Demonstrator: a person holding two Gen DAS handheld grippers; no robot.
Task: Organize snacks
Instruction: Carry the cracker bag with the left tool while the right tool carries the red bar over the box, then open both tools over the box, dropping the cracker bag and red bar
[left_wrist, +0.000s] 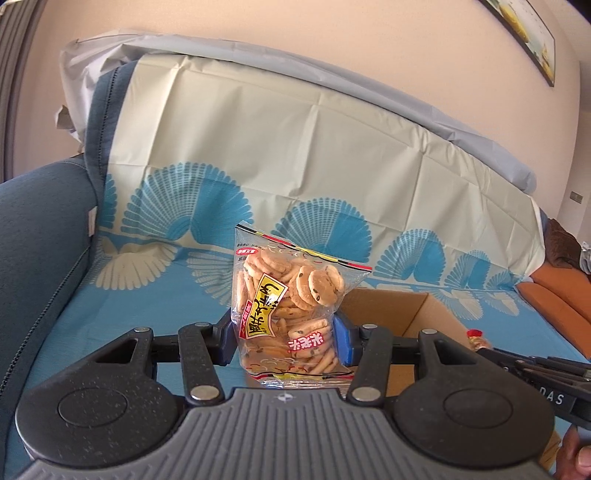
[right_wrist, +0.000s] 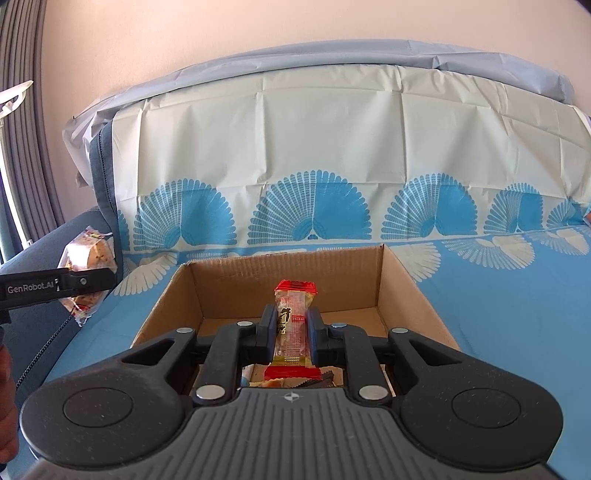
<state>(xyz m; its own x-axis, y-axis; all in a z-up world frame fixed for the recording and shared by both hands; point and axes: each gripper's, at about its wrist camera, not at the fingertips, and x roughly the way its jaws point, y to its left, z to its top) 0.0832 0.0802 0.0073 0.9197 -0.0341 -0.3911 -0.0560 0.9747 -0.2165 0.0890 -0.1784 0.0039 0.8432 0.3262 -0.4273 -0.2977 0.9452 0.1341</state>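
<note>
Nearest the lens in the left wrist view: left gripper (left_wrist: 287, 332), blue pads (left_wrist: 341, 341) clamped narrow on a clear bag of round crackers (left_wrist: 288, 314). Bag upright at frame centre, printing upside down, held above the blue patterned cloth (left_wrist: 147, 332). Behind and right of the bag, part of an open cardboard box (left_wrist: 399, 314). At the right edge, the right gripper (left_wrist: 480, 341) seen side-on, with a glimpse of red wrapper at its tip.

Right wrist view, lower centre: right gripper (right_wrist: 291, 336) closed tight on a small red-ended snack packet (right_wrist: 293, 325), packet standing on end between the pads (right_wrist: 314, 339). Held over the near wall of the cardboard box (right_wrist: 221, 280), which fills mid-frame with its flaps open. Just under the packet, low in the box, a few more wrappers, possibly three or four, mostly hidden by the gripper body. At the left edge, the left gripper (right_wrist: 109, 278) with the cracker bag (right_wrist: 88, 258), beside the box and well left of it. Cloth (right_wrist: 498, 295) spread under the box and up over the sofa back (right_wrist: 295, 129); dark blue sofa arm (right_wrist: 55, 295) at lower left; grey curtain (right_wrist: 26, 110) in the upper left corner.
</note>
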